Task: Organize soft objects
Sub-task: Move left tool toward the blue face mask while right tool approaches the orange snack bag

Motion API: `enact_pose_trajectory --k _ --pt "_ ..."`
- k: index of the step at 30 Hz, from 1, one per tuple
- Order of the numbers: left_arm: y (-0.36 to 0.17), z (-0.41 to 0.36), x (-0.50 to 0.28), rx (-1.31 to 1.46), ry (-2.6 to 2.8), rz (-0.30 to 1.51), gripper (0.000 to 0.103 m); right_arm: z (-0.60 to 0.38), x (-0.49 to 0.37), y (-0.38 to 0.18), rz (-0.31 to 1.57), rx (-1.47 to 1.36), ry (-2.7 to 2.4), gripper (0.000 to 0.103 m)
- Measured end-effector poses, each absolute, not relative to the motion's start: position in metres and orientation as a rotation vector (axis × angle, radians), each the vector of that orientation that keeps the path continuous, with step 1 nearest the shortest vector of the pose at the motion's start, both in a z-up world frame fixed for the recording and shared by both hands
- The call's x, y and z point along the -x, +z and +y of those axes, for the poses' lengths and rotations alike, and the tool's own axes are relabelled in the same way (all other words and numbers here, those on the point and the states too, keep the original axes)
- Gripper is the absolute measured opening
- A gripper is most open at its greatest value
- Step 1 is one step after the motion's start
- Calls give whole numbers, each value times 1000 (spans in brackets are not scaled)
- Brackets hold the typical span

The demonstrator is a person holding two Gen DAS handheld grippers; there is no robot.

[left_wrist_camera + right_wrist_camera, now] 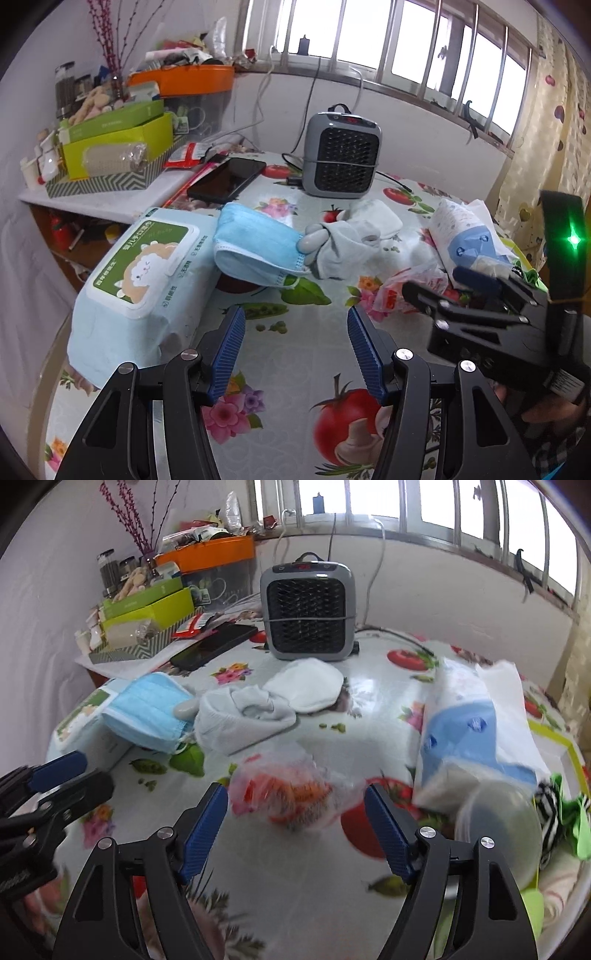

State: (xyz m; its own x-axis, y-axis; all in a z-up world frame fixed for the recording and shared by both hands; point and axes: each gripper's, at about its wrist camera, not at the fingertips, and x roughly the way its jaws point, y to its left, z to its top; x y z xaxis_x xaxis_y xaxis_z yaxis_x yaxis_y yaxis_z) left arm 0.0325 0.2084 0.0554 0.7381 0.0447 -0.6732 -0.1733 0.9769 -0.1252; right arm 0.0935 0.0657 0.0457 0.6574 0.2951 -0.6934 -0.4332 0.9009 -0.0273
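Observation:
On the flowered tablecloth point(295, 354) lie a pack of wet wipes point(144, 288), a stack of blue face masks point(255, 247), grey socks point(343, 247) and a white pad point(380, 218). My left gripper point(295, 343) hovers open over bare cloth just in front of the masks, nothing between its blue pads. In the right wrist view my right gripper point(295, 823) stands open just short of a crinkled clear bag with red print point(291, 794). A blue and white tissue pack point(469, 731) lies to its right. The masks point(151, 712) and socks point(240, 716) sit further back.
A grey space heater point(341, 155) stands at the back with cables behind it. A black phone point(227, 181) lies at the shelf's edge beside green boxes point(118, 147) and an orange tub point(184, 79). A clear round lid point(498, 827) and green striped cloth point(565, 819) sit at the right.

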Motion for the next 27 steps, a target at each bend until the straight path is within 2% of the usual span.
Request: enact_pose_trajectory --k 3,18,23,27 --pt "54 212 -34 182 123 734 57 72 -100 44 727 214 422 80" --pt "58 231 -44 181 145 725 57 79 -124 21 844 211 407 80" --pt "65 243 -58 175 169 717 57 78 -124 20 848 205 393 55" --pt "67 252 -69 167 206 724 57 77 -123 22 836 202 389 48"
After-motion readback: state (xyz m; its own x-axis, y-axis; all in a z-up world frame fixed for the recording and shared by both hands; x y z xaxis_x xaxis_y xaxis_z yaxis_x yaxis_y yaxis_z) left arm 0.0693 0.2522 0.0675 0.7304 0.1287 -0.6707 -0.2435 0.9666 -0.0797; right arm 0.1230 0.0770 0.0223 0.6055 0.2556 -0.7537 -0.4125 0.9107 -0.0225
